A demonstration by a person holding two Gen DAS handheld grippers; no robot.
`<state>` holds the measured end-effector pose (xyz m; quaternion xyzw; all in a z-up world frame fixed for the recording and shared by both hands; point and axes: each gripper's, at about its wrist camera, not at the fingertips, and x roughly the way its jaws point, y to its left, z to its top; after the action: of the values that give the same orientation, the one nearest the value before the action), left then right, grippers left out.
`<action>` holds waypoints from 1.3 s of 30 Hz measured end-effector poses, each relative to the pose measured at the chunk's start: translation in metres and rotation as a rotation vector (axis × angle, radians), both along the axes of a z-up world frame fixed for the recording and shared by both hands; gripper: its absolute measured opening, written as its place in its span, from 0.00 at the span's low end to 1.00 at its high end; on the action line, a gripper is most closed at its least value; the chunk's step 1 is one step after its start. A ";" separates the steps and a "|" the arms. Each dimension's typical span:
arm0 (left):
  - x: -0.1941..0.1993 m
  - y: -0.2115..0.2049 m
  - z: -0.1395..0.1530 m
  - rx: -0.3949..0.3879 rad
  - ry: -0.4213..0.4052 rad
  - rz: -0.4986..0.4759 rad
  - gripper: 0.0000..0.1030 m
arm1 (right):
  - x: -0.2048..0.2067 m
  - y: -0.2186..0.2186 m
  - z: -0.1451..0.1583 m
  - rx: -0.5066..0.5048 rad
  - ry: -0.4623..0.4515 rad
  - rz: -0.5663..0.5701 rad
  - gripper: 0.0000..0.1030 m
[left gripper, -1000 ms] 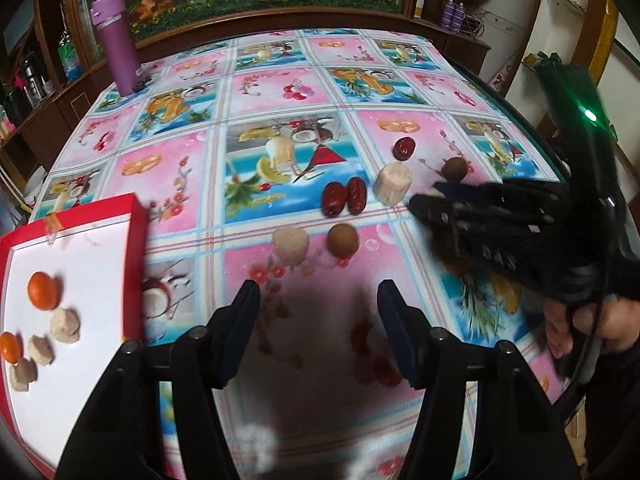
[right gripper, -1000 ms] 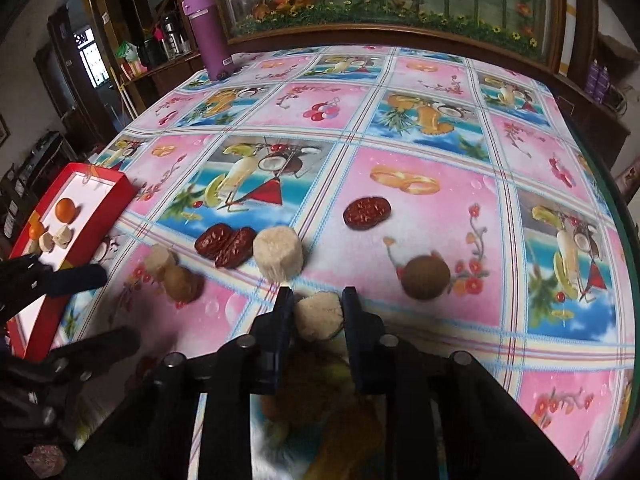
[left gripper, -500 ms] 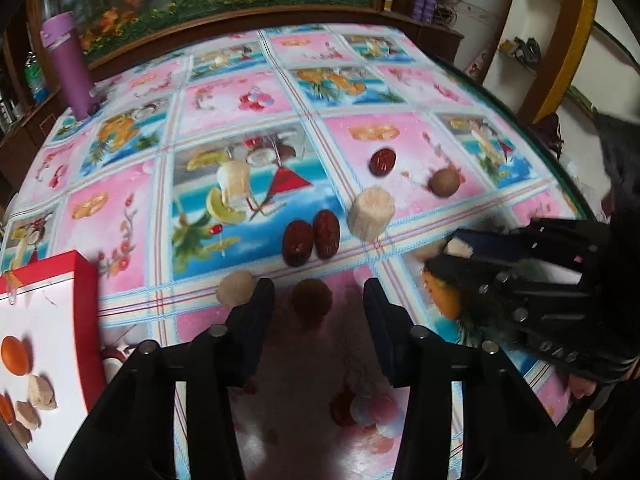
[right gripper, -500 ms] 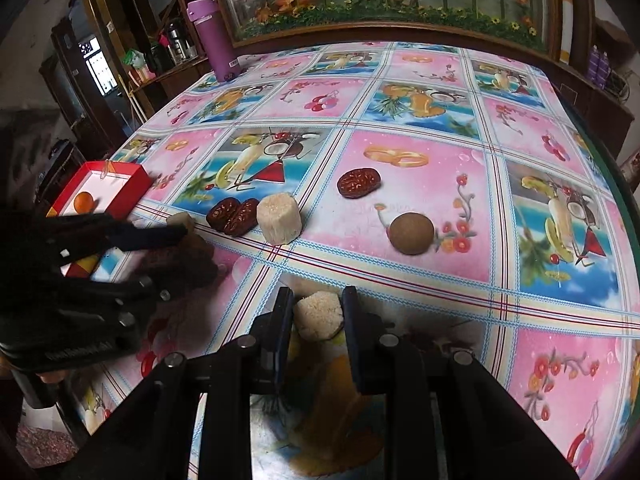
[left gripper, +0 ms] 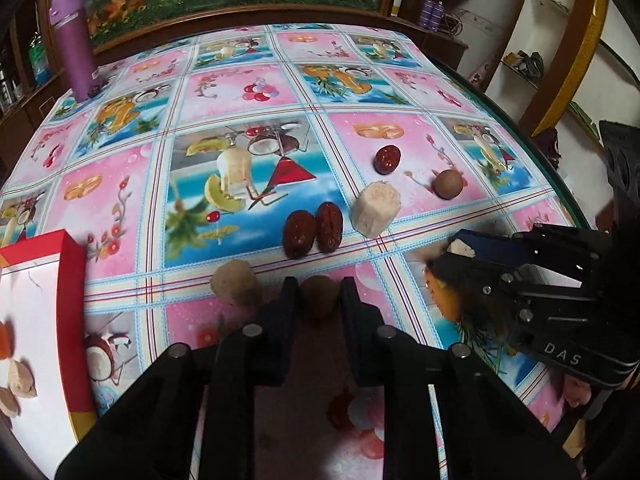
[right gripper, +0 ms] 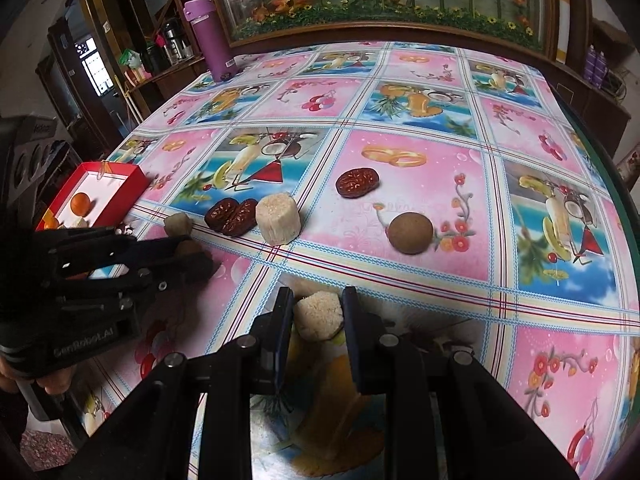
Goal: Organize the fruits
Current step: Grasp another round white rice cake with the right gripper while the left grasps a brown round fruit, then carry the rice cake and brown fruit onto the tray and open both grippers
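My left gripper is closed around a brown round fruit on the tablecloth. My right gripper is shut on a pale cut chunk and holds it low over the table. Loose on the cloth lie a beige chunk, two dark red dates, a larger pale chunk, a single date and another brown round fruit. The red-rimmed white tray at left holds orange fruits and pale chunks.
A purple bottle stands at the far left of the table. A wooden cabinet with a glass front runs along the far edge. The table's right edge is near. The tray also shows in the right wrist view.
My left gripper moved forward and its jaws closed in onto the brown round fruit. My right gripper kept its hold on the pale chunk and shifted slightly.
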<state>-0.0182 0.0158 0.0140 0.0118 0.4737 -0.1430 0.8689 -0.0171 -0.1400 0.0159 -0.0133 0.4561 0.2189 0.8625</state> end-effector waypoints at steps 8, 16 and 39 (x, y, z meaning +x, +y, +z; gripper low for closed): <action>-0.042 0.010 0.027 -0.012 -0.067 0.012 0.22 | -0.015 0.018 0.014 0.013 -0.001 0.034 0.23; -0.102 0.079 0.067 -0.007 -0.173 0.169 0.22 | -0.040 0.081 0.048 0.012 -0.074 0.148 0.22; -0.168 0.254 0.036 0.059 -0.160 0.551 0.23 | -0.076 0.303 0.031 -0.035 -0.024 0.439 0.22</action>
<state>-0.1860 0.2701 0.0499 -0.0808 0.3932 0.1139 0.9088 -0.0933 0.1628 0.0464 -0.1299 0.4358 0.3934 0.7990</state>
